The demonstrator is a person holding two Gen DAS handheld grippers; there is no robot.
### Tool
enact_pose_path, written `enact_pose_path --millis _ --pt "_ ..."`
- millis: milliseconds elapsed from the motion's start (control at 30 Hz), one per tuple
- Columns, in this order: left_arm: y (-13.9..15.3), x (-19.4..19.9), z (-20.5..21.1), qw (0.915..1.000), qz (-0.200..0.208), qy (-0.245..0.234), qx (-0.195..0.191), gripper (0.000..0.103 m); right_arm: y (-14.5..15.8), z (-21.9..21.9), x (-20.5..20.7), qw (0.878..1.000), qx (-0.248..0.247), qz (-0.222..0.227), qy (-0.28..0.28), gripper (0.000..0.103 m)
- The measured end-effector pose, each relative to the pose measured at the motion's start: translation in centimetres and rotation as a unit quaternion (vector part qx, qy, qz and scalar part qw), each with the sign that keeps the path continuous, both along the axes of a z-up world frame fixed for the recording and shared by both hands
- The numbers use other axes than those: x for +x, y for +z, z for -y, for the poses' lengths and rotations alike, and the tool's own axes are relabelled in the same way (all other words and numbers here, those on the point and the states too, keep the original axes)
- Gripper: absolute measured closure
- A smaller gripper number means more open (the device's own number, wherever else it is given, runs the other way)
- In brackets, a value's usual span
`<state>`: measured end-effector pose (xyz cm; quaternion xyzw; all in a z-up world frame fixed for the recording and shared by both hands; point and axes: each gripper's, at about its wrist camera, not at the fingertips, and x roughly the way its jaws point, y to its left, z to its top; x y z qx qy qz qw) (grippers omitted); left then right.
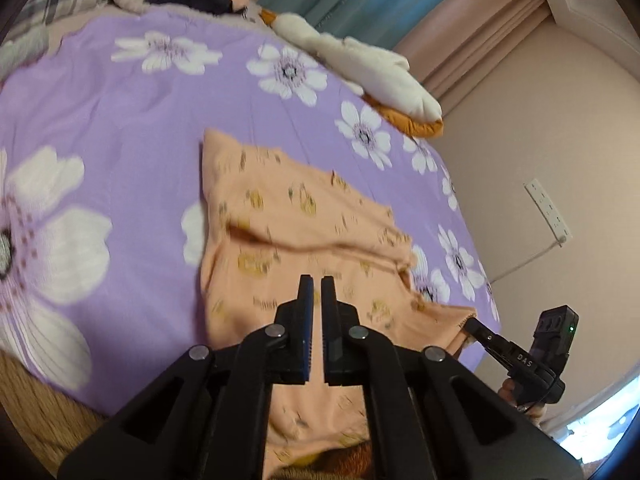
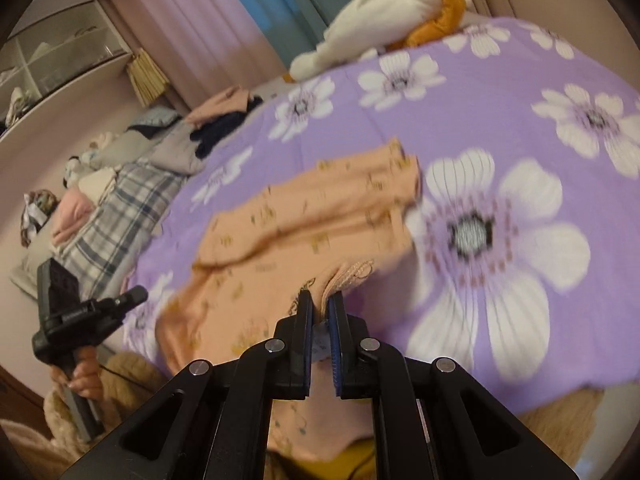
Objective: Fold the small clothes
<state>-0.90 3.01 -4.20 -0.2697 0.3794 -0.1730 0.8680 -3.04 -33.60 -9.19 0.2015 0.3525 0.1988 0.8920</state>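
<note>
A purple bedspread [image 1: 120, 128] with large white flowers covers the bed. On its near part lies the small peach garment [image 1: 288, 216], printed with yellow motifs and partly doubled over. My left tongs [image 1: 317, 284] are pinched shut on its near edge, and my right tongs [image 2: 320, 300] are clamped on its ribbed hem at the other near corner. If I lift unevenly, I expect the thin cloth could slip free or crease crooked.

Bed with purple flowered sheet [image 1: 120, 120], pink and blue curtains [image 2: 224, 20], beige wall [image 1: 540, 140] with socket [image 1: 548, 212]
</note>
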Motion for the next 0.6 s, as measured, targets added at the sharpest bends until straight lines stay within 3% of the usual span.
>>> enact_pose_path --millis 100,200,267,367,533,600 --pt "-0.3 0.6 -0.2 0.9994 -0.027 0.002 0.02 0.101 0.4 -0.6 1.1 1.0 -0.002 0.004 -0.002 0.094" --pt "-2.1 0.4 -0.4 0.9947 -0.073 0.016 0.071 0.091 0.3 -1.2 1.2 1.0 -0.008 0.002 -0.002 0.094" --pt "-3.5 -0.5 -0.7 0.9907 -0.099 0.021 0.091 0.068 0.1 -0.8 1.1 1.0 -0.007 -0.002 -0.004 0.094" --pt "-4.7 -1.3 -1.0 0.9895 -0.119 0.015 0.081 0.049 -0.1 -0.6 1.2 1.0 -0.01 -0.009 -0.01 0.093" --pt "-6.9 -1.5 -0.1 0.9865 -0.157 -0.02 0.042 0.05 0.0 -0.4 1.3 1.0 -0.011 -0.014 -0.016 0.094" --pt "-8.0 -1.3 0.7 0.9836 -0.169 -0.027 0.058 0.067 0.0 -0.5 1.2 1.0 -0.009 -0.015 -0.017 0.093"
